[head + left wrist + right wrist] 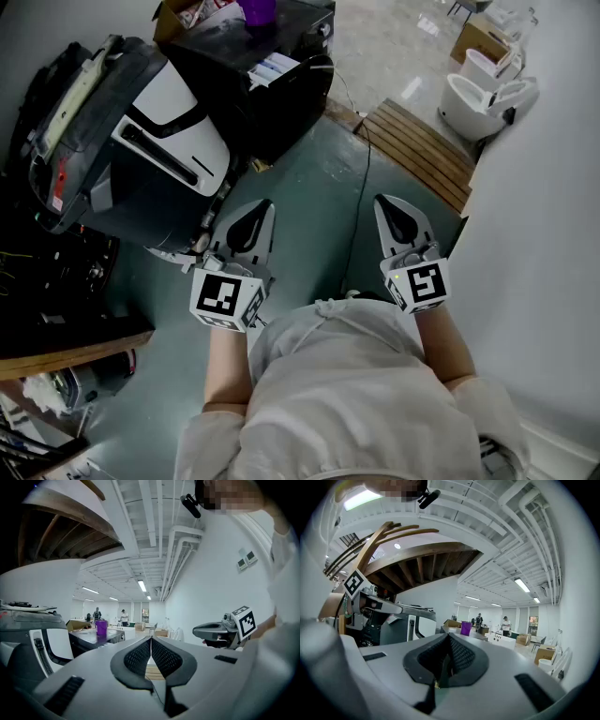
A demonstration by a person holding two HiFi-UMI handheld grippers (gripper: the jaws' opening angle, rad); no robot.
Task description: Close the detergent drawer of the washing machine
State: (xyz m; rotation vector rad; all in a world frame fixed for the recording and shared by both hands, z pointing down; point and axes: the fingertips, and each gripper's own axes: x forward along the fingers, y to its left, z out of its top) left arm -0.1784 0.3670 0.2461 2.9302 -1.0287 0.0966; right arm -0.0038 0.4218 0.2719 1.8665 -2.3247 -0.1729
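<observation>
Two handheld grippers, each with a marker cube at its base, are held side by side above the grey-green floor (309,178), pointing away from the person in the white top (356,394). The left gripper (255,220) has its black ribbed pads pressed flat together, and its own view shows nothing between them (151,656). The right gripper (398,220) is likewise closed tight and empty (447,660).

A bulky dark grey and white washing machine (159,141) stands on the floor towards its far left edge, tilted in the head view. The left gripper is near the machine's nearest corner but apart from it, and the right gripper is well away from it. The machine's front carries a white panel with a dark slot (173,127). Whether that is the detergent drawer, and whether it is in or out, I cannot tell.

Behind the machine, a purple cup (258,11) stands on a black box-shaped unit (272,75). A slatted wooden pallet (422,150) lies at the floor's far right edge beside the white wall (544,244), and a thin black cable (364,178) runs across the floor between the grippers.
</observation>
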